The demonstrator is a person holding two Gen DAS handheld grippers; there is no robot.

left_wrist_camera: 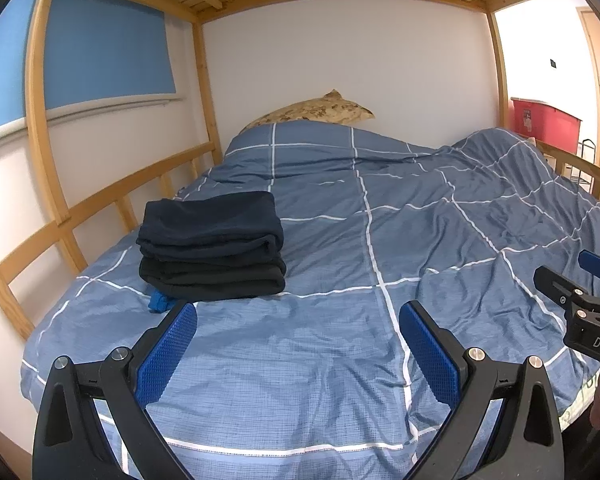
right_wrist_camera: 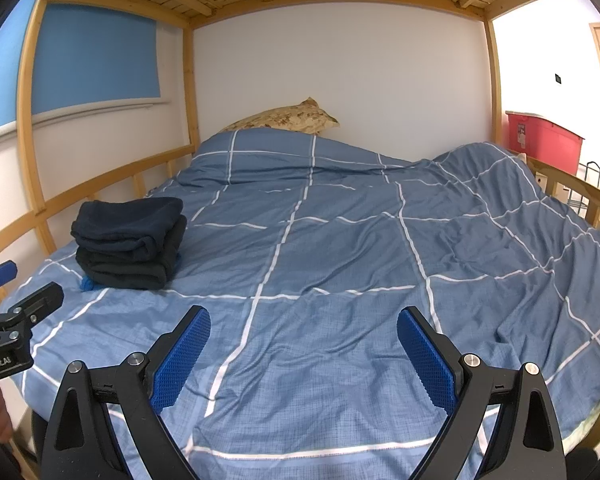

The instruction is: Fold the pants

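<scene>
A stack of folded dark pants lies on the left side of the bed, with a bit of bright blue cloth showing under its near corner. The stack also shows in the right wrist view. My left gripper is open and empty, held over the quilt's near part, just right of the stack. My right gripper is open and empty over the quilt's near middle. Each gripper shows at the edge of the other's view: the right one, the left one.
A blue quilt with white grid lines covers the bed, bunched at the right. A patterned pillow lies at the head. Wooden rails run along the left and right, slats overhead. A red bin stands beyond the right rail.
</scene>
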